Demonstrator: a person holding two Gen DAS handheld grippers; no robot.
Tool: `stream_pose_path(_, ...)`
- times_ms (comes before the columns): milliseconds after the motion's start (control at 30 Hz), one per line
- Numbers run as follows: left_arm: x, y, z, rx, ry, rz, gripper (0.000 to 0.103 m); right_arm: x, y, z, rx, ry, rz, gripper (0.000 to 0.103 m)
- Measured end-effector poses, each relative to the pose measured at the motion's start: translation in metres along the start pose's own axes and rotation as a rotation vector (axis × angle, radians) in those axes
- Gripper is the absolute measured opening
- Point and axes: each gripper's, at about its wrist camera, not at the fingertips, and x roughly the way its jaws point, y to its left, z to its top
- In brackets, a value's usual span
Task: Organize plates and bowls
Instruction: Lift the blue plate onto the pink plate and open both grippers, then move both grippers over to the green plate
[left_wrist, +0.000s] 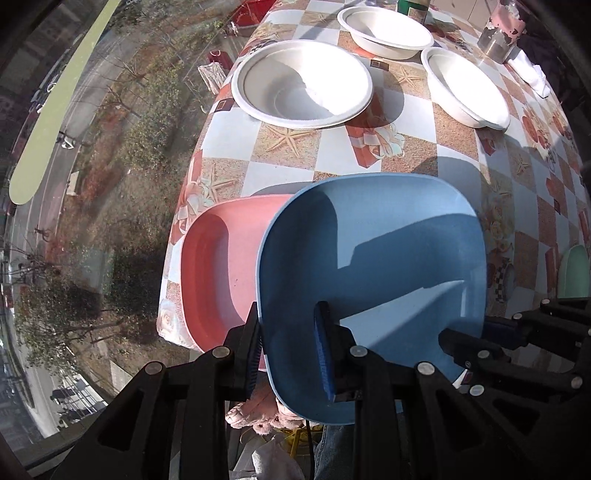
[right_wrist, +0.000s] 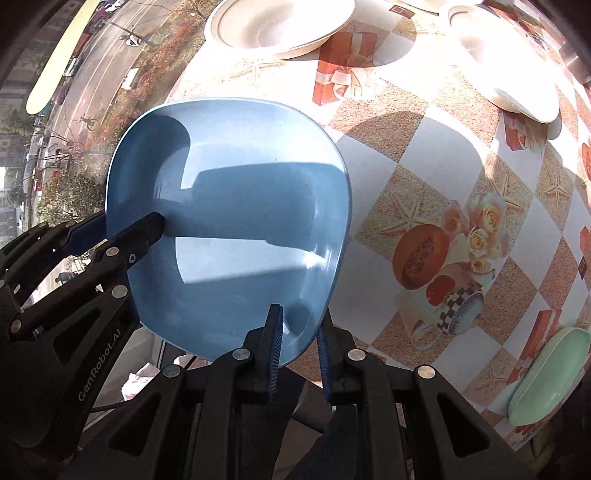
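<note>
In the left wrist view our left gripper (left_wrist: 288, 347) is clamped on the near-left rim of the blue plate (left_wrist: 373, 266): one finger sits outside the rim, the other lies inside the plate's well. The plate fills the lower centre of that frame, held above the table. At the lower right of the same frame our right gripper (left_wrist: 480, 338) pinches the plate's right-hand rim.

In the right wrist view the right gripper (right_wrist: 299, 350) is closed on the plate's bottom edge, blue pads on either side of the rim, with the blue plate (right_wrist: 236, 221) spread across the centre left of the frame. The left gripper (right_wrist: 122, 230) comes in from the left edge and bites the opposite rim.

Behind the blue plate in the left wrist view, a pink plate (left_wrist: 218, 266) lies at the table's left corner, partly covered by the blue one; we cannot tell whether the two touch.

Farther out, three white bowls stand in the upper part of the left view: one at upper centre (left_wrist: 303, 83), one at the top (left_wrist: 384, 31), one at upper right (left_wrist: 465, 88). A pale green plate (right_wrist: 550, 376) sits at the lower right edge of the right view. All rest on the table's chequered oilcloth (left_wrist: 417, 147) printed with starfish and roses. A metal cup (left_wrist: 496, 42) stands at the top right.
</note>
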Motion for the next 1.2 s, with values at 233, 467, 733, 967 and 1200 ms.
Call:
stream_pose_path(233, 0.021, 0.039, 0.008, -0.037, 0.011, 0.057, 0.030, 0.025, 0.039, 0.031, -0.030, 0.021, 0.047, 0.021)
stream_pose_path(467, 0.044, 0.055, 0.016, -0.061, 0.020, 0.133, 0.075, 0.041, 0.046, 0.043, -0.058, 0.006, 0.047, 0.076)
stream_pose_path(733, 0.039, 0.027, 0.015, 0.043, 0.039, 0.059, 0.080, 0.017, -0.010, 0.029, 0.094, -0.029, -0.074, 0.080)
stream_pose_path(967, 0.019, -0.038, 0.029, 0.304, -0.008, -0.013, 0.081, 0.011, -0.069, -0.015, 0.358, -0.077, -0.081, 0.080)
stream_pose_path(1200, 0.015, -0.116, 0.030, 0.538, 0.011, -0.066, 0.081, -0.011, -0.124, -0.076, 0.546, -0.151, -0.100, 0.080)
